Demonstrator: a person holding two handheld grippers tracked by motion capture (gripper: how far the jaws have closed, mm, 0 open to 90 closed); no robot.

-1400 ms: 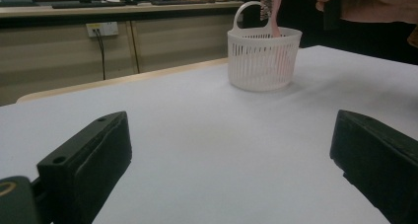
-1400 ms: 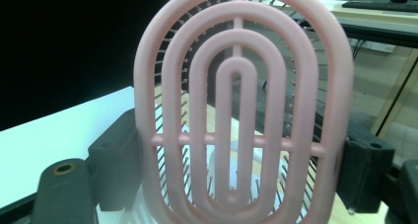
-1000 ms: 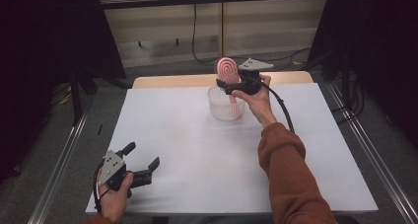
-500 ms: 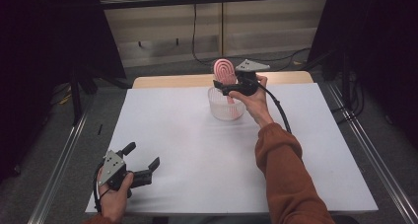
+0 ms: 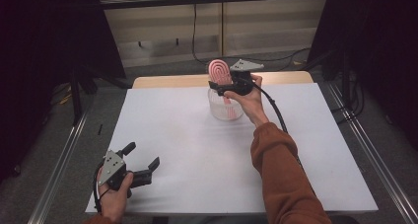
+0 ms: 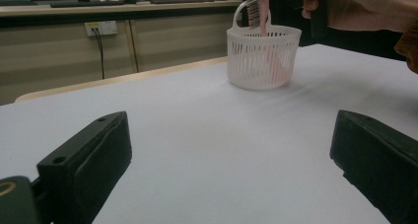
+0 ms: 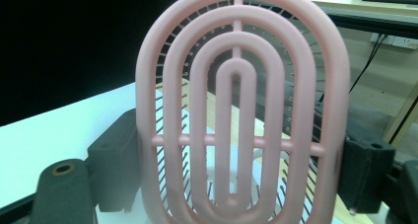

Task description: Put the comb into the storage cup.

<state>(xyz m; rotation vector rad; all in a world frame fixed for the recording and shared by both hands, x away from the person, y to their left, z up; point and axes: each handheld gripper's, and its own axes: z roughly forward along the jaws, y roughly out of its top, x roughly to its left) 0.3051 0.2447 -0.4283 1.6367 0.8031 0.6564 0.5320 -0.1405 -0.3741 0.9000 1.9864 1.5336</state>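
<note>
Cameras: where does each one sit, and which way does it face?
High view: above the person's side, looking forward and down on the table; both forearms, left claw, right claw.
Left gripper view: on the left claw, looking level across the table at the basket; its jaws stand open.
Right gripper view: on the right claw, facing the brush its jaws clamp.
Shared: all three show the basket and brush.

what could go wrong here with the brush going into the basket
The right gripper pinches the pink hairbrush by the sides of its head, a smooth, curved hold that might slip. The white basket looks light and stands free on the table; a sideways push from the handle could tip or slide it. The left gripper rests far away, so nothing steadies the basket.
</note>
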